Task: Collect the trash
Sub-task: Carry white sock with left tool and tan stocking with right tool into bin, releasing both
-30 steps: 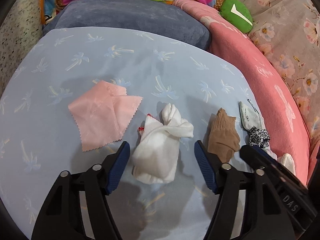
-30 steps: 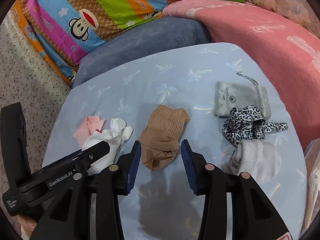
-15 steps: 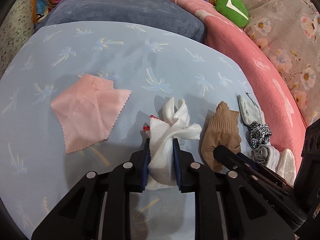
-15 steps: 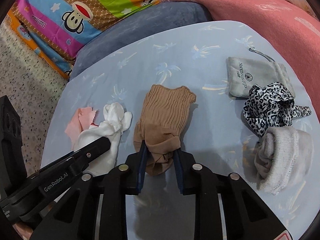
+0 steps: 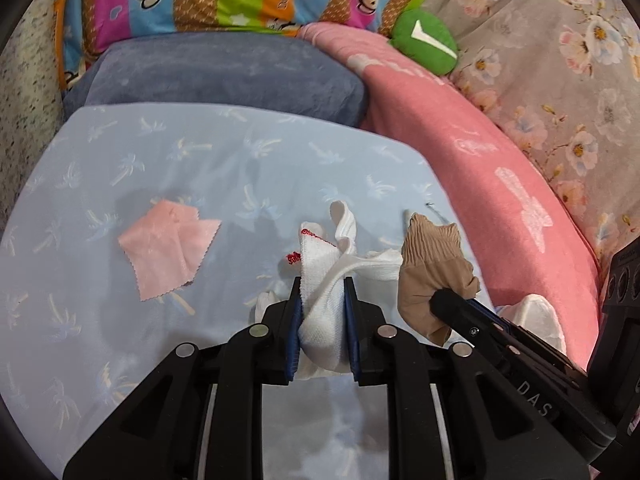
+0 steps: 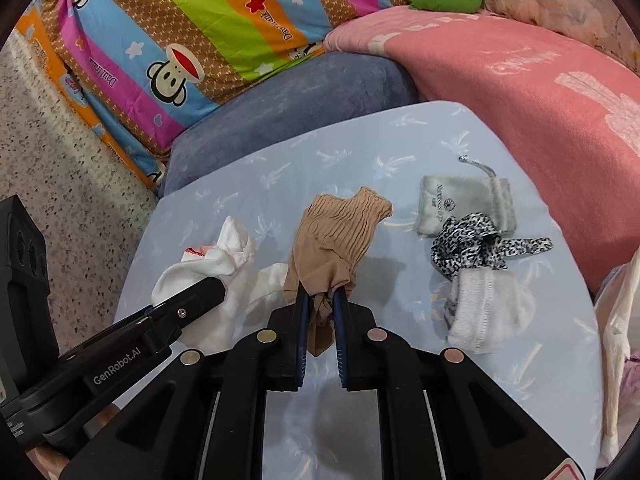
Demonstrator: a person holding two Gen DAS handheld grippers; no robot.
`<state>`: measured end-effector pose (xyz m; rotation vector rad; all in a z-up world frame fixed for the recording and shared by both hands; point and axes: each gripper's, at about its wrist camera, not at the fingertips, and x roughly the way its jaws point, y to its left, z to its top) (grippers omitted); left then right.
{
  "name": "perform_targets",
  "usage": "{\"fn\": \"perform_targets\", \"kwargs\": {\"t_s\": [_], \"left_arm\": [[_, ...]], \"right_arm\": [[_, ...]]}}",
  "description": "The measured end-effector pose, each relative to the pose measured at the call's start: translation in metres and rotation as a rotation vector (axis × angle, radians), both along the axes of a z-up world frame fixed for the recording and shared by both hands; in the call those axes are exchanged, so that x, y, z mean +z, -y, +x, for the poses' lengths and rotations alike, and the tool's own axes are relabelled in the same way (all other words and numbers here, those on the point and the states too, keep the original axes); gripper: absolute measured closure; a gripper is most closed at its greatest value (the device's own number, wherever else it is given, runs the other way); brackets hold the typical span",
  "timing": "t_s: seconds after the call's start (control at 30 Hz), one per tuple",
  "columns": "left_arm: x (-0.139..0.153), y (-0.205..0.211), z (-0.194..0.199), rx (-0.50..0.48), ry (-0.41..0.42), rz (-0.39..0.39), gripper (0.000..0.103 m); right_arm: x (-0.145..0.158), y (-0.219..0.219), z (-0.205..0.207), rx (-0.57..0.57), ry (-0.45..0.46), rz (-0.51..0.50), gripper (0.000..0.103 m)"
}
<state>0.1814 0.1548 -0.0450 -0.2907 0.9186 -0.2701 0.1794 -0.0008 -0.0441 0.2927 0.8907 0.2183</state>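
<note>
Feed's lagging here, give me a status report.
Left gripper shut on white sock. Right gripper shut on tan stocking. Pink cloth uncollected. Nothing in the way.

My left gripper (image 5: 322, 300) and right gripper (image 6: 320, 304) are black plastic with blue pads, silver rivets and white lettering.

Left hand-held gripper (image 5: 322, 320): 2 blue-padded fingers (image 5: 295, 332) drawn close together, pinching a white sock (image 5: 320, 280) between them, body angled forward and down. Right hand-held gripper (image 6: 320, 336): 2 fingers (image 6: 303, 336) nearly parallel, clamped on a tan stocking (image 6: 332, 248). Both sit side by side, left tip crossing into the right wrist view at lower left.
</note>
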Motion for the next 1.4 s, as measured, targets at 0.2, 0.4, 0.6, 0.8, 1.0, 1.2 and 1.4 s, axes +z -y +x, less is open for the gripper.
{"fn": "perform_targets", "kwargs": {"t_s": [0.2, 0.4, 0.6, 0.8, 1.0, 1.2, 1.4], "left_arm": [[0.035, 0.024, -0.020, -0.042, 0.081, 0.000, 0.085], [0.064, 0.055, -0.043, -0.102, 0.157, 0.002, 0.085], [0.085, 0.089, -0.062, -0.167, 0.214, 0.005, 0.085], [0.097, 0.124, -0.080, -0.240, 0.251, 0.013, 0.085], [0.105, 0.161, -0.093, -0.317, 0.273, 0.024, 0.084], [0.108, 0.200, -0.104, -0.397, 0.283, 0.039, 0.084], [0.108, 0.231, -0.113, -0.461, 0.284, 0.050, 0.084]], "right_arm": [[0.045, 0.025, -0.034, -0.030, 0.091, 0.009, 0.092], [0.084, 0.059, -0.070, -0.077, 0.171, 0.013, 0.092], [0.109, 0.094, -0.103, -0.131, 0.229, 0.010, 0.092], [0.123, 0.136, -0.132, -0.195, 0.266, 0.008, 0.092], [0.129, 0.180, -0.158, -0.269, 0.287, 0.012, 0.092], [0.127, 0.219, -0.179, -0.332, 0.295, 0.018, 0.092], [0.123, 0.251, -0.194, -0.393, 0.296, 0.027, 0.092]]}}
